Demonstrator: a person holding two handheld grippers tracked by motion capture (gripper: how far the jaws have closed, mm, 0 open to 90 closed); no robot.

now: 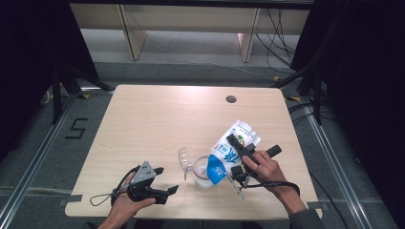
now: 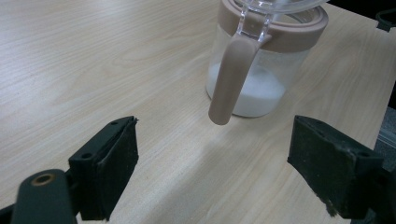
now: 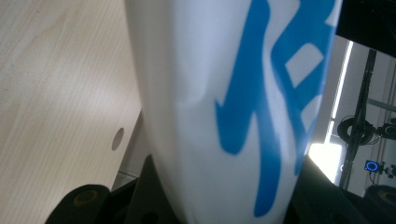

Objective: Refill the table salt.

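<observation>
Pale wooden table [image 1: 157,119] with round hole [image 1: 231,99]; floor marking "5" [image 1: 76,128].

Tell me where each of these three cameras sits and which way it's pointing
High view: above the person's side, facing forward and down on the table; both forearms enter below.
Left gripper view: rides the left gripper, looking along open jaws at the jar.
Right gripper view: rides the right gripper, jaws clamping the pouch.
Shared: jar and pouch appear from above too.

Black grippers [image 1: 162,183] (grey sleeve [image 1: 305,220])
</observation>
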